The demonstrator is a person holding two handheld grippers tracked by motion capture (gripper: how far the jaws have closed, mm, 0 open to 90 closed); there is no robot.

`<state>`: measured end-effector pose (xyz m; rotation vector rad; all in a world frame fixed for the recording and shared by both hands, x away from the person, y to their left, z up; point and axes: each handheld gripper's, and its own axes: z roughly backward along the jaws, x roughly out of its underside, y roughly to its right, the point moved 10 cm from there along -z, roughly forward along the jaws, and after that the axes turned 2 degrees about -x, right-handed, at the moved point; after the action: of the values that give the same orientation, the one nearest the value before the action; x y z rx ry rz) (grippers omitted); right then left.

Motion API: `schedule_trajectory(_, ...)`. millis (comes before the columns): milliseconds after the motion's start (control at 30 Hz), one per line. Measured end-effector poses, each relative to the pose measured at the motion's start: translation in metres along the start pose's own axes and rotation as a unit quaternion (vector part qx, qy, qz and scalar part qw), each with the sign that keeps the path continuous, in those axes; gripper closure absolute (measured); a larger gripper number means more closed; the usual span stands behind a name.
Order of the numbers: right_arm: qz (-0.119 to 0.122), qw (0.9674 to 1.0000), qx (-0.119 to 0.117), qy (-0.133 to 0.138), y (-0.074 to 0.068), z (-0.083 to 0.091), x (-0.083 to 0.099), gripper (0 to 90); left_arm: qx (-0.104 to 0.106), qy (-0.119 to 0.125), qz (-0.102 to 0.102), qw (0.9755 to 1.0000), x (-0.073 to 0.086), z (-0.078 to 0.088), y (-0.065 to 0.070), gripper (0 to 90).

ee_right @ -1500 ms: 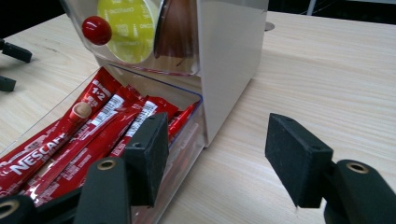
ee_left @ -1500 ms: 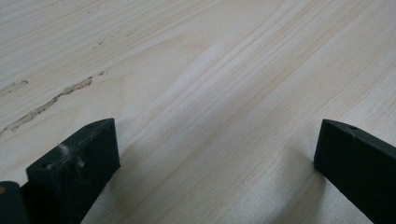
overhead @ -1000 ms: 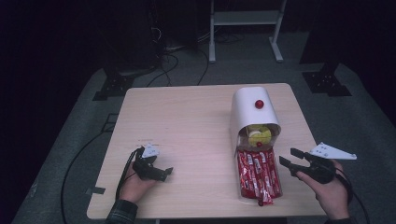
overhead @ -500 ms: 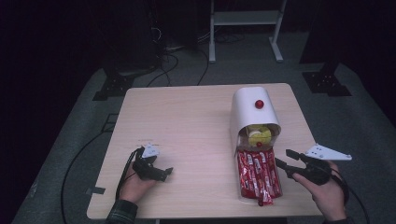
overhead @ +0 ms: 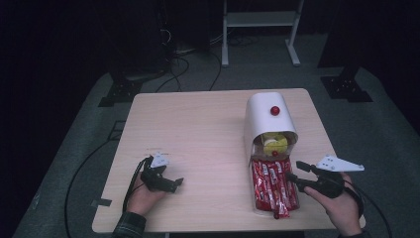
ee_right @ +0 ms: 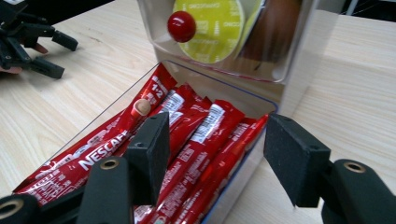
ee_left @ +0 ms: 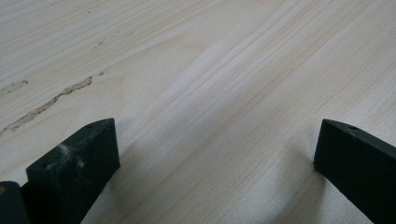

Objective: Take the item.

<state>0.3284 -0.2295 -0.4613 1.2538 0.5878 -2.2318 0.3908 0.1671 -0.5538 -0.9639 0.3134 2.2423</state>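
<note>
A white dispenser (overhead: 265, 116) with a red knob (overhead: 275, 110) stands on the right half of the wooden table (overhead: 198, 134). Yellow capsules (overhead: 273, 144) show in its mouth. In front of it a clear drawer (overhead: 256, 191) holds several red Nescafe sachets (overhead: 272, 191). My right gripper (overhead: 293, 171) is open at the drawer's right side. In the right gripper view its jaws (ee_right: 217, 135) hang apart over the sachets (ee_right: 187, 140), one on each side of the drawer's wall, gripping nothing. My left gripper (overhead: 173, 182) rests open on bare wood (ee_left: 215, 135).
The left and middle of the tabletop are bare wood. Cables trail from both grippers off the near edge. In the right gripper view the other gripper (ee_right: 32, 42) shows at the top left. A white frame (overhead: 260, 29) and dark stands are on the floor beyond the table.
My right gripper has edged slightly left toward the drawer of sachets, with its jaws unchanged. The left hand has stayed still.
</note>
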Motion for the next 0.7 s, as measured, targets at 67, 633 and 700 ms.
schedule_trajectory(67, 0.002, 1.0000, -0.005, -0.004, -0.004, -0.003, 0.001, 40.1, 0.000, 0.000, 0.000, 1.0000, 0.000, 0.000, 0.000, 0.0)
schedule_trajectory(633, 0.016, 0.9993, -0.029, -0.018, -0.023, -0.016, 0.006, 40.2, 0.000, 0.000, 0.000, 1.0000, 0.000, 0.000, 0.000, 0.0)
schedule_trajectory(700, 0.016, 0.9993, -0.030, -0.019, -0.024, -0.016, 0.006, 40.1, 0.000, 0.000, 0.000, 1.0000, 0.000, 0.000, 0.000, 0.0)
